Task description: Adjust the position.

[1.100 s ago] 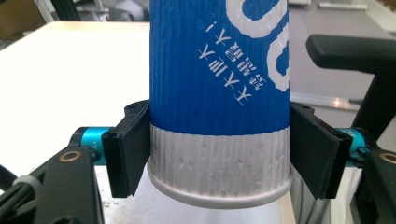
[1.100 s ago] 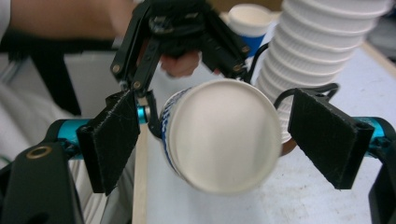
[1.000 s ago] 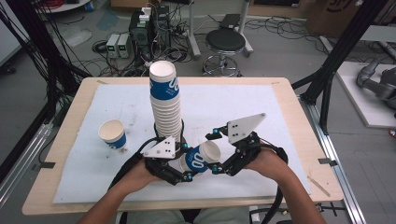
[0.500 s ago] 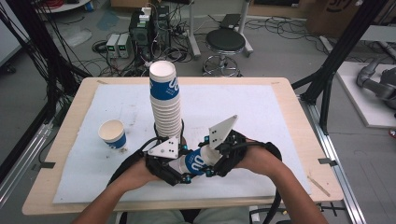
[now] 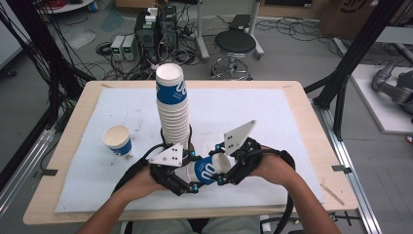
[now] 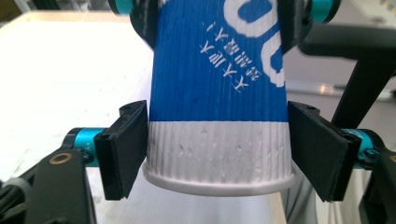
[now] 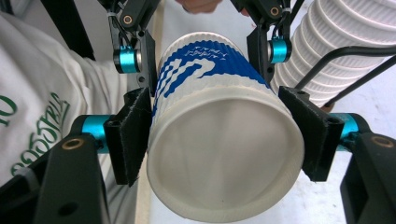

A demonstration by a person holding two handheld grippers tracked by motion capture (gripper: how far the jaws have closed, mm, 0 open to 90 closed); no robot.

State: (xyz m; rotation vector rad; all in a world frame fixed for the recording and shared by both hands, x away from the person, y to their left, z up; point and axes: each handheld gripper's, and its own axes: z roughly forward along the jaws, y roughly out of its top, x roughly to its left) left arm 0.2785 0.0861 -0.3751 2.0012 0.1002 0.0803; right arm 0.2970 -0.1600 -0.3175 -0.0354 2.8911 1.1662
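Near the table's (image 5: 302, 122) front edge a blue-and-white paper cup (image 5: 208, 168) lay sideways between both claws — the right gripper (image 5: 229, 171) had just closed onto its rim, the left gripper (image 5: 191, 179) just loosening, pads beside its base

Black fingers (image 7: 133, 140) on cyan rods (brass-ringed screws below), grey three-cornered plates, black cables, white green-lettered shirt.

**Premises: robotics laboratory**

Grey concrete floor strewn with loose cables (image 5: 122, 44). Electronics boxes (image 5: 124, 47) and a computer tower (image 5: 151, 27) stand beyond the table's far edge, beside a round black stool (image 5: 235, 43). Black metal frame struts (image 5: 358, 53) flank the wooden table (image 5: 302, 117), which carries a white mat (image 5: 272, 126).
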